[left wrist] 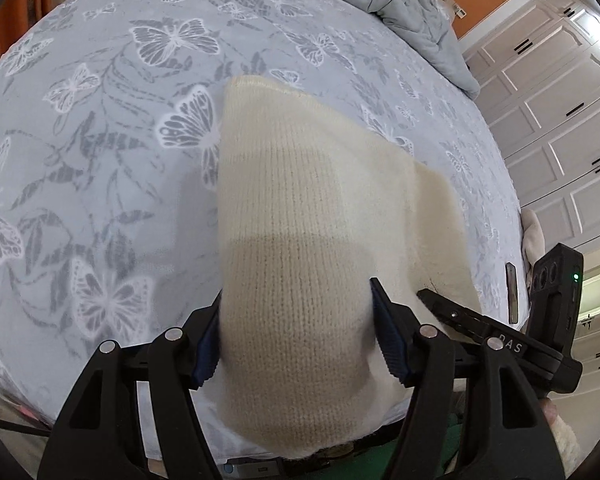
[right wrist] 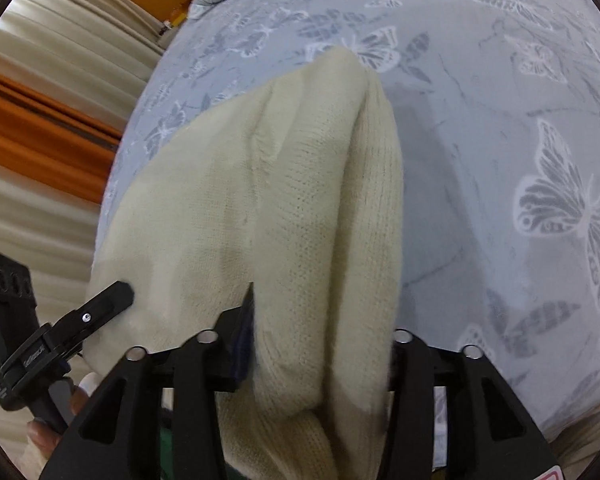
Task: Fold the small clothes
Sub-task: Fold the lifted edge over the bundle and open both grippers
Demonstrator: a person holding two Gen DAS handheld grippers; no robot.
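your left gripper (left wrist: 296, 336) has its two fingers closed against a thick fold of the cream knit garment (left wrist: 300, 216), blue pads (left wrist: 392, 354) pressing in from either side, so it's holding the cloth. the garment runs forward from those fingers and drapes out over the bed sheet (left wrist: 100, 160), a pale blue-grey sheet printed with white butterflies, and its far end lies on the sheet. over on the right wrist view, your right gripper (right wrist: 320, 344) is clamped on a bunched edge of the same garment, which rises in soft ridges ahead of the fingers and slopes down to the sheet. your two grippers sit close, side by side on the near edge, each one showing at the border of the other's view. a grey quilt (left wrist: 412, 8) is heaped at the far end of the bed, white panelled cupboards (left wrist: 560, 120) stand beyond it, and cream and orange curtains (right wrist: 48, 128) hang on the other side.
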